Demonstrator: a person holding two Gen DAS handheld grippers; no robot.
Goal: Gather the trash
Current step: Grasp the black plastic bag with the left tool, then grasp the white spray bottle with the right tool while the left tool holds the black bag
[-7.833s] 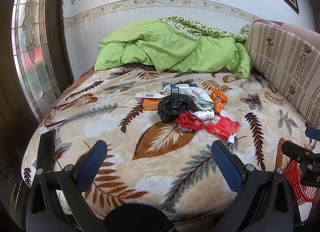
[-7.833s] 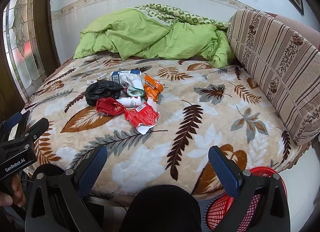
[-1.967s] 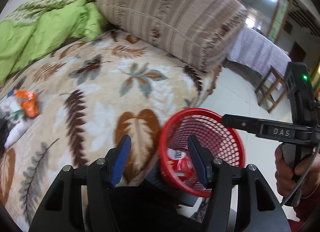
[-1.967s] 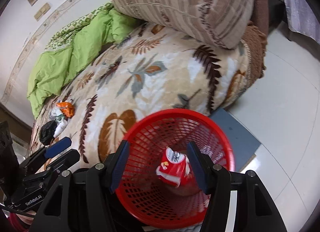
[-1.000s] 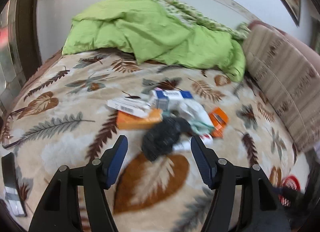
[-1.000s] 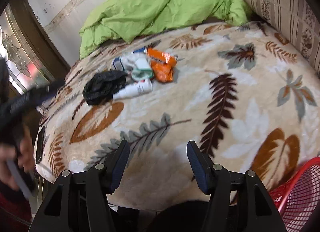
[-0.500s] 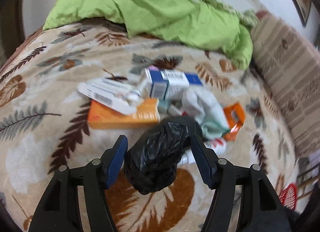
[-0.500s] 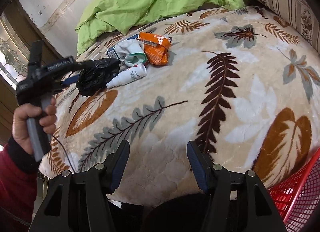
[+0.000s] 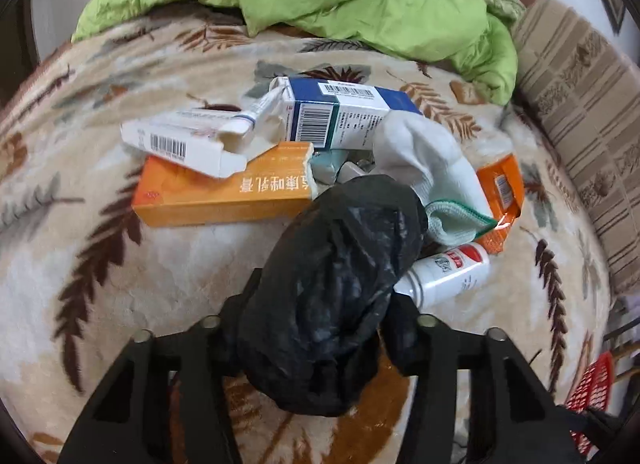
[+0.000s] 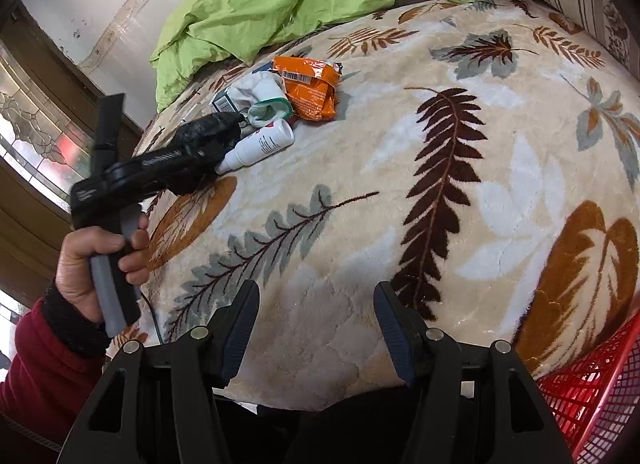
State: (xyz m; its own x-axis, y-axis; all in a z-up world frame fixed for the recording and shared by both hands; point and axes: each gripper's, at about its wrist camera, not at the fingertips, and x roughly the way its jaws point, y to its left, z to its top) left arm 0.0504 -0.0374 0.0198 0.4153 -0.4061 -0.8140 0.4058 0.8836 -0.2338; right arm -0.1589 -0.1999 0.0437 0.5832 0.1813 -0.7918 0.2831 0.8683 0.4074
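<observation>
We are seeing the black plastic bag [image 9: 332,304] covering the fingertips of the left hand-held gripper [image 9: 320,328], so we are not making out whether the closing pads are pressing it yet. The bag is also hiding part of the white spray bottle [image 9: 448,274] and the sock [image 9: 424,160]. The red basket [image 10: 592,396] is running off the frame's edge in both views. The orange box's [image 9: 224,196] print is blurring.

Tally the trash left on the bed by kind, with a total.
Boxes: 3, orange, white, blue
Black bag: 1
Spray bottle: 1
Orange wrapper: 1
Sock: 1
Total: 7
</observation>
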